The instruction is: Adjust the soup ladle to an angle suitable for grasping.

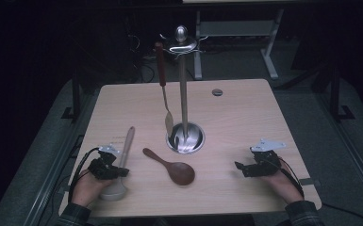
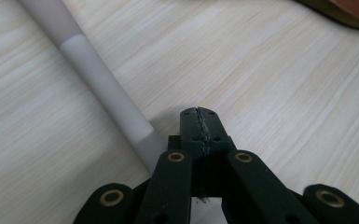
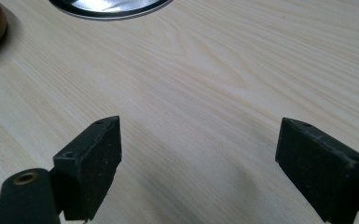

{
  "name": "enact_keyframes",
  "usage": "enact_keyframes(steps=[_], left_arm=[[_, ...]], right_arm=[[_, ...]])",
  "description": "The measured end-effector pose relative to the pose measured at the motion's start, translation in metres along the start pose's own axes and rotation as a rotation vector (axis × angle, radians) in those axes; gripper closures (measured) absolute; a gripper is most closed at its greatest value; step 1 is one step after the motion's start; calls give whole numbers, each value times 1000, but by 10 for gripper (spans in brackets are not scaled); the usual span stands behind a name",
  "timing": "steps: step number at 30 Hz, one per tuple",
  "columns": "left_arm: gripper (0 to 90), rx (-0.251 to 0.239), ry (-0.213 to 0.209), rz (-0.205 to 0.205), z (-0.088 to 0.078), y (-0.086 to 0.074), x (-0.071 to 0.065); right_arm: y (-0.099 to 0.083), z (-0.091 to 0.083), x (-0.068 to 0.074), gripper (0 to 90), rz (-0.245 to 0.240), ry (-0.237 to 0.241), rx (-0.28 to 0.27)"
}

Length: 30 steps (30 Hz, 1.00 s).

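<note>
Wooden surface [image 1: 235,117] under both my grippers: left gripper [image 2: 199,128] shows its jaws pressed together beside the pale spoon [image 2: 98,79]; right gripper [image 3: 198,161] gapes wide. From above, a stand [image 1: 184,94] holds a hanging utensil [image 1: 164,89].

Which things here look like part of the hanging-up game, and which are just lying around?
Likely part of the job:
- metal utensil stand
- spatula hanging on it
- pale ladle on the table
- brown wooden spoon on the table

Just lying about:
- small round disc near the table's far edge
- white desk frame behind the table
</note>
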<state>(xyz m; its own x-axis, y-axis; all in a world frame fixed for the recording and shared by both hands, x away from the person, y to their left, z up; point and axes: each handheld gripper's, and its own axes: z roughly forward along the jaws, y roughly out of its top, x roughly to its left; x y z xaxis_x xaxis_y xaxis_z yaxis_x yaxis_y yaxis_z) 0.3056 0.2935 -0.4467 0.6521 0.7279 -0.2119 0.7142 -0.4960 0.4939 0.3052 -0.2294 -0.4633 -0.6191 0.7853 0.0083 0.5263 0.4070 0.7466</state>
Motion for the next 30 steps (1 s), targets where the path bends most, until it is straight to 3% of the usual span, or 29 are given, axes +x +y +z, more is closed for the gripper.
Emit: enact_keyframes(steps=[4, 6, 7, 12, 17, 24, 30], left_arm=[[896, 16, 3, -2, -5, -4, 6], [896, 44, 21, 19, -7, -4, 8], [896, 39, 25, 6, -7, -4, 8], [895, 75, 53, 18, -11, -5, 12], [895, 59, 51, -13, -15, -8, 16], [875, 75, 65, -25, -21, -9, 21], [892, 27, 61, -42, -30, -1, 26]], right_arm=[[0, 1, 1, 139, 0, 3, 2], [0, 2, 0, 139, -6, 6, 7], [0, 2, 1, 139, -8, 7, 9], [0, 1, 1, 139, -5, 7, 2], [1, 2, 1, 139, -8, 10, 5], [1, 1, 2, 139, -6, 11, 1], [2, 3, 1, 139, -16, 13, 6]])
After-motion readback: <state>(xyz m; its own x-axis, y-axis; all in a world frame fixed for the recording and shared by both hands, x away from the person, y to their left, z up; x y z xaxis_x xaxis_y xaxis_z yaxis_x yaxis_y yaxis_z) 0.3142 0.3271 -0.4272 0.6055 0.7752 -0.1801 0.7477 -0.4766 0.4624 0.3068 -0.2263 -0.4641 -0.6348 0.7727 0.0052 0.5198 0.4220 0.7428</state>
